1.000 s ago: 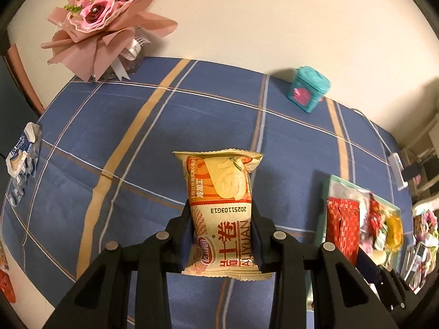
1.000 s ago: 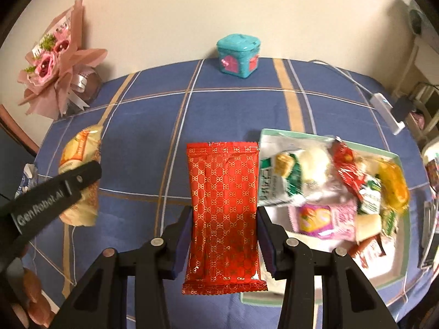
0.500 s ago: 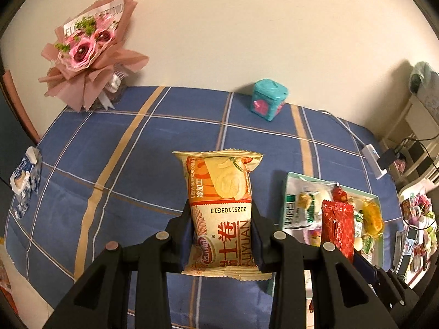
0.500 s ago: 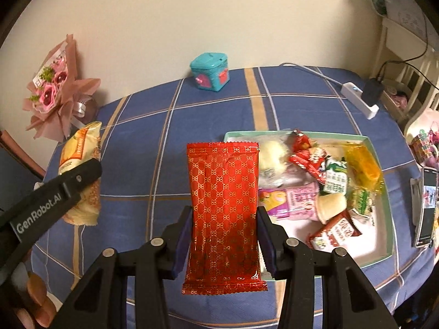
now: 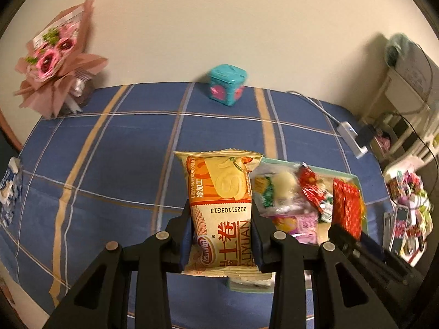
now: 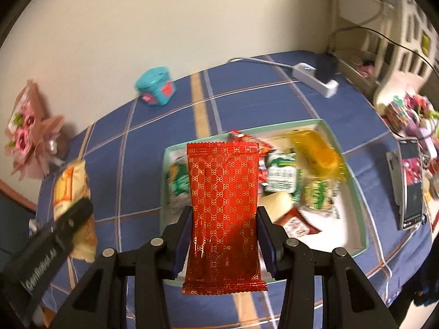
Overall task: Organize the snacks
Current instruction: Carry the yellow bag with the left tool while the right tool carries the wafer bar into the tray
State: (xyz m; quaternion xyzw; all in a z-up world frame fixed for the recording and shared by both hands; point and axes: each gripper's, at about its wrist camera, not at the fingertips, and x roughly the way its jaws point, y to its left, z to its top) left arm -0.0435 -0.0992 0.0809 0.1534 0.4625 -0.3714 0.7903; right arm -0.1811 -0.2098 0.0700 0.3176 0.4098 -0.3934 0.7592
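While both packets hang up over the blue plaid tabletop [image 5: 109, 148], we've got the left gripper [image 5: 221, 235] with its jaws clamped on a yellow-and-orange snack bag [image 5: 221, 205], and the right gripper [image 6: 224, 235] with its jaws clamped on a red foil packet [image 6: 223, 205]. The red one sits above the near-left part of the green-rimmed tray [image 6: 354, 192], which is full of mixed snacks. A teal box [image 6: 156, 86] and a pink bouquet [image 5: 55, 60] sit by the wall.
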